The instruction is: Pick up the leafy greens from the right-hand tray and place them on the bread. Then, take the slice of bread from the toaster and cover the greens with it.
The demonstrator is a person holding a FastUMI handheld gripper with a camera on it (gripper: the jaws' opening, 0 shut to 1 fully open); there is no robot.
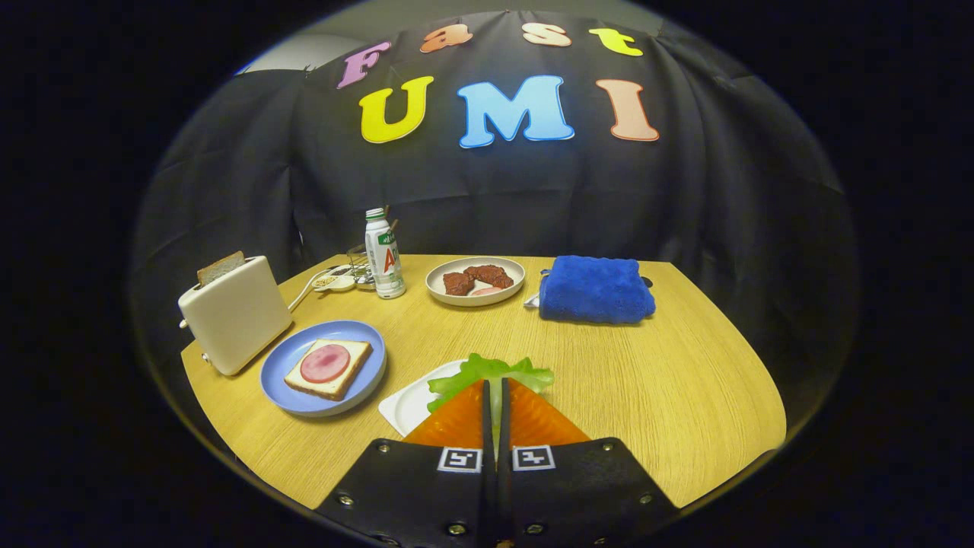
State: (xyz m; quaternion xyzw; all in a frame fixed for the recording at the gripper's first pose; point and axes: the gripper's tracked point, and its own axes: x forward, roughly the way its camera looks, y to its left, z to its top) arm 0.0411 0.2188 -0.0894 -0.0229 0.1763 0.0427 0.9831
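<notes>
Bare table (609, 365) lies open right of the fingers (525, 415); toaster (232, 312), bottle (384, 255) and blue plate (285, 365) crowd the left.

Black cloth wall (487, 190) hangs in folds behind a light wood-grain tabletop (670, 380). Pale wall patch (304, 52) at upper left above the cloth. Lighting even, soft.

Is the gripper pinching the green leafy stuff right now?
Touching. In the gripper view, the gripper's fingers are closed together with the leafy greens squeezed between them, above the white tray.
</notes>
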